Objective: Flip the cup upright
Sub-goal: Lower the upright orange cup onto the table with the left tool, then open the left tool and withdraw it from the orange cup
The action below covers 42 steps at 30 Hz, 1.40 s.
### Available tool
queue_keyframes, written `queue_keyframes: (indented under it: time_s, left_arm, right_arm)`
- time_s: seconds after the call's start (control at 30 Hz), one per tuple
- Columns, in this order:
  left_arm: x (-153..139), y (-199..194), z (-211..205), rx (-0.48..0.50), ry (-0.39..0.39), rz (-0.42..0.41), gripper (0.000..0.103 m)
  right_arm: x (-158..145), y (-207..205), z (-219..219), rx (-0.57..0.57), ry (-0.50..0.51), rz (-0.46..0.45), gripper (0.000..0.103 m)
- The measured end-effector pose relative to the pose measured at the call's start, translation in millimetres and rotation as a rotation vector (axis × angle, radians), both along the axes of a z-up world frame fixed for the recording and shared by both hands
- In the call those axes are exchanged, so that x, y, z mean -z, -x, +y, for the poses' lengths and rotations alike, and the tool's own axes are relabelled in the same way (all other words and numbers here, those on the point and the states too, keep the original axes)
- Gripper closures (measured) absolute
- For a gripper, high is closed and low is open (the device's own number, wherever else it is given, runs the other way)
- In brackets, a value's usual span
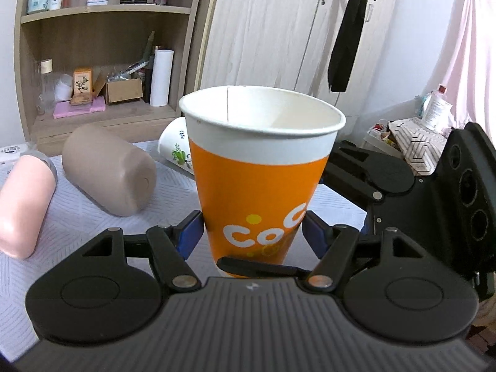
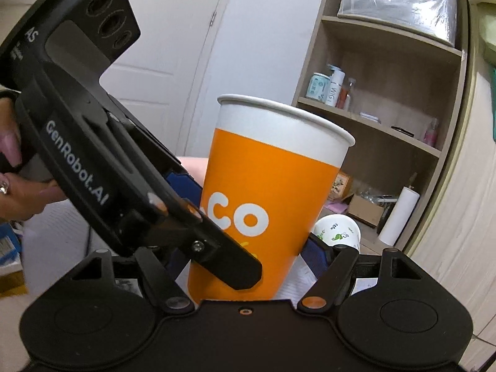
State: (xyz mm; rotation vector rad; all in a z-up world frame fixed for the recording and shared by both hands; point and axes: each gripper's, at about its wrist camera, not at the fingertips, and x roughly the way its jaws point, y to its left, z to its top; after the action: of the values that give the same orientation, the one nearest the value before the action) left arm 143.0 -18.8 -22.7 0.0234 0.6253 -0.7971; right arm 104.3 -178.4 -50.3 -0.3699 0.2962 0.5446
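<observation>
An orange and white paper cup (image 1: 260, 173) stands upright, mouth up, over the table. My left gripper (image 1: 252, 232) is shut on its lower part, blue pads touching both sides. The cup also fills the right wrist view (image 2: 266, 192). My right gripper (image 2: 248, 254) is shut on the cup's base from the other side; its right blue pad (image 2: 316, 254) touches the cup. The left gripper body (image 2: 93, 155) crosses in front and hides the right gripper's left finger. The right gripper body (image 1: 434, 195) shows at the right of the left wrist view.
A brown cup (image 1: 108, 170) and a pink cup (image 1: 21, 204) lie on their sides on the white tablecloth (image 1: 77, 232). A white cup with green print (image 1: 175, 148) lies behind the orange cup. A wooden shelf (image 1: 102, 62) stands behind.
</observation>
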Motion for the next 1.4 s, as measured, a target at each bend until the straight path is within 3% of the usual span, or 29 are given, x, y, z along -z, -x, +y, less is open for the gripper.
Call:
queue_keyframes:
  time_s: [0.27, 0.47, 0.6, 0.7, 0.97, 1.13, 1.23, 1.4]
  left_arm:
    - [11.8, -7.7, -19.2, -0.015, -0.066, -0.092, 0.034]
    - [16.3, -19.8, -16.4, -0.011, -0.026, -0.033, 0.034]
    - [24.0, -22.7, -18.6, -0.005, -0.033, 0.003, 0.034]
    - [25.0, -17.8, -20.9, -0.003, -0.044, -0.023, 0.034]
    - [21.0, -15.6, -21.3, -0.006, -0.05, -0.016, 0.03]
    - [19.8, -9.0, -21.4, -0.002, -0.064, -0.022, 0.017]
    - [20.2, -3.0, -21.2, -0.026, -0.086, -0.033, 0.016]
    - [15.7, 10.0, -10.4, -0.078, -0.058, -0.005, 0.013]
  right_arm:
    - [12.2, -7.9, 14.2, 0.091, 0.146, -0.094, 0.024]
    - [6.0, -18.1, -4.8, 0.07, 0.013, 0.028, 0.024]
    - [14.1, -18.2, -6.4, 0.044, 0.025, 0.062, 0.025]
    - [16.1, -17.6, -7.2, 0.034, 0.028, 0.08, 0.025]
    - [15.4, -11.2, -7.5, 0.01, 0.035, 0.08, 0.024]
    - [12.5, -7.8, -6.1, 0.009, 0.031, 0.065, 0.021]
    - [10.3, -8.5, -6.5, 0.027, 0.007, 0.079, 0.018]
    - [9.8, 3.4, -11.4, 0.076, -0.029, 0.063, 0.014]
